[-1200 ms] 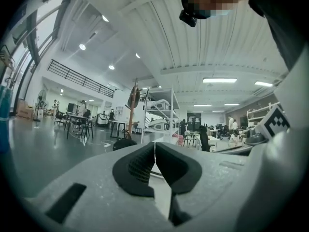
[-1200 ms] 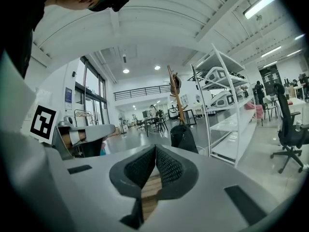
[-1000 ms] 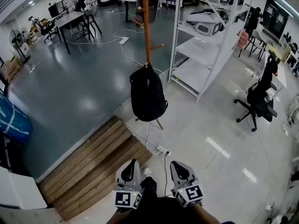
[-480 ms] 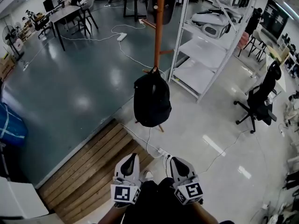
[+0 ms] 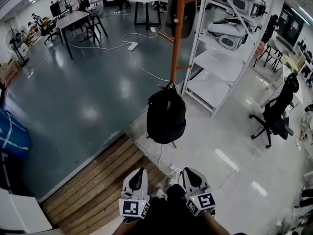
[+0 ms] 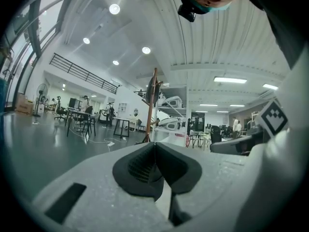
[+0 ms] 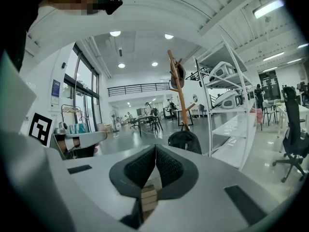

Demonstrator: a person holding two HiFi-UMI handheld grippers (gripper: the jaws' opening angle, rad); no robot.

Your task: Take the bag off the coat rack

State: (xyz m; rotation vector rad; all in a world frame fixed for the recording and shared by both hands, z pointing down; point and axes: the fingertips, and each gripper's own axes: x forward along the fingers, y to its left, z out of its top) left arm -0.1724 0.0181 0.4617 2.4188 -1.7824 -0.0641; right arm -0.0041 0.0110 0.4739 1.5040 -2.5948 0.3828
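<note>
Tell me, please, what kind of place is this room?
Probably a large lab or workshop hall: a white metal shelving unit holding equipment, work tables with chairs at the back, and a power strip with cables on the floor.

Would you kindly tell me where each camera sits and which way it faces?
Head view: on the person's head, looking steeply down at the bag on the rack; left gripper and right gripper show below.
Left gripper view: on that gripper, facing level toward the rack over its shut jaws.
Right gripper view: on that gripper, facing the bag over its shut jaws.
All three share the rack.
</note>
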